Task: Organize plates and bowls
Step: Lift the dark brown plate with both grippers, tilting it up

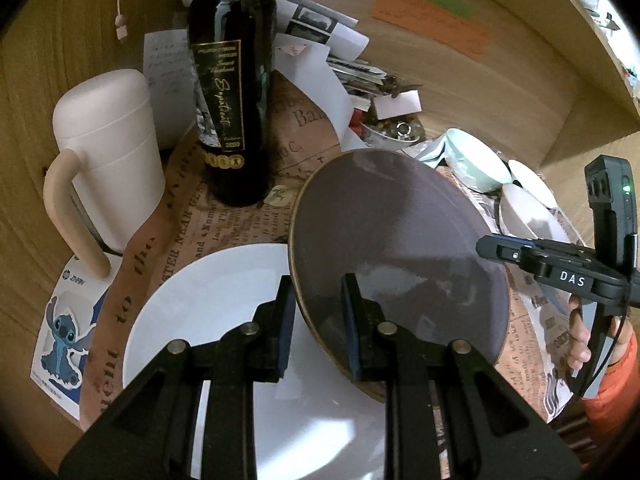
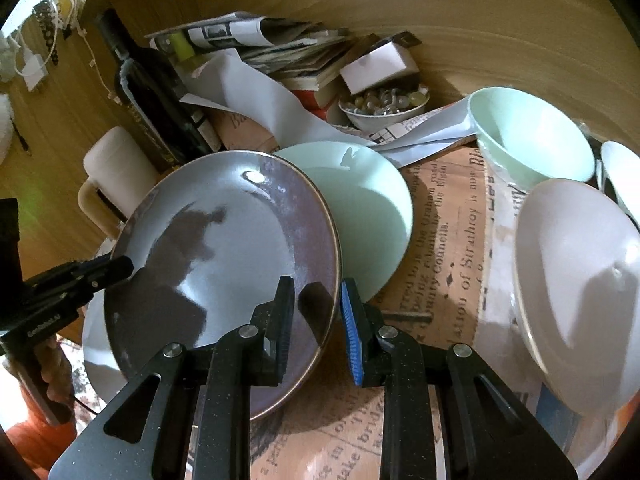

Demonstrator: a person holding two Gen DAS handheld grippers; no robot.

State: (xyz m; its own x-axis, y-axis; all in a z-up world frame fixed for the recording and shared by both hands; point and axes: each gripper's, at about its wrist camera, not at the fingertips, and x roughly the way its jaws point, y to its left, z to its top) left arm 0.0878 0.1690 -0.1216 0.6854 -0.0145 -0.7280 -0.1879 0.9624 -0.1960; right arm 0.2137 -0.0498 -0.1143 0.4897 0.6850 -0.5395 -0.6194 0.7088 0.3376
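Observation:
A grey-purple plate (image 1: pixel 400 232) with a brown rim hangs tilted between both grippers. My left gripper (image 1: pixel 318 284) is shut on its near-left rim, and below it lies a white plate (image 1: pixel 192 304) on the newspaper mat. My right gripper (image 2: pixel 317 283) is shut on the opposite rim of the same plate (image 2: pixel 224 240); its tip (image 1: pixel 492 246) shows at the plate's right edge. A mint plate (image 2: pixel 372 208) lies partly behind the grey one. A mint bowl (image 2: pixel 532 136), a pale bowl (image 2: pixel 576 280) and a white bowl (image 2: pixel 620 172) lean at the right.
A dark wine bottle (image 1: pixel 232 100) and a cream lidded mug (image 1: pixel 108 160) stand at the back left. Stacked papers (image 2: pixel 280 48) and a small bowl of pins (image 2: pixel 384 108) crowd the back against a wooden wall. A printed newspaper mat (image 2: pixel 448 248) covers the table.

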